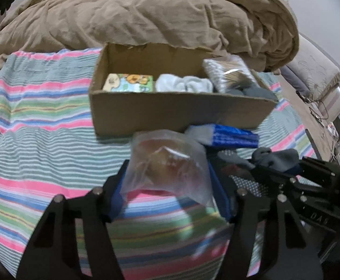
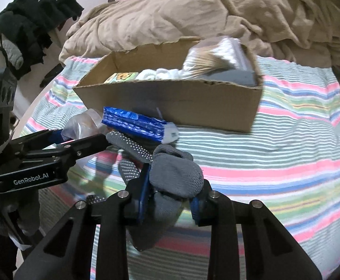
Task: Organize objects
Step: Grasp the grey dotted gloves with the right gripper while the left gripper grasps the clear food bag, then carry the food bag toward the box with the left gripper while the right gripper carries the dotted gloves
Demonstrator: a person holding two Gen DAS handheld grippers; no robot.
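My left gripper [image 1: 167, 186] is shut on a clear plastic bag [image 1: 167, 161] with a brownish bun inside, held above the striped bedsheet [image 1: 41, 140]. It also shows in the right wrist view [image 2: 76, 137]. My right gripper [image 2: 170, 196] is shut on a grey dotted glove [image 2: 174, 175], also seen in the left wrist view [image 1: 275, 158]. A blue foil packet [image 2: 135, 123] lies just in front of the cardboard box [image 1: 170, 114]. The box holds a cartoon tissue pack [image 1: 129, 82], white socks [image 1: 184, 84], a pack of cotton swabs [image 1: 228, 72] and something grey.
A crumpled tan duvet [image 1: 146, 16] lies right behind the box. Black clothing [image 2: 34, 7] hangs at the far left. A pillow and cables [image 1: 319, 93] sit beyond the bed's right edge. Striped sheet stretches left and right of the box.
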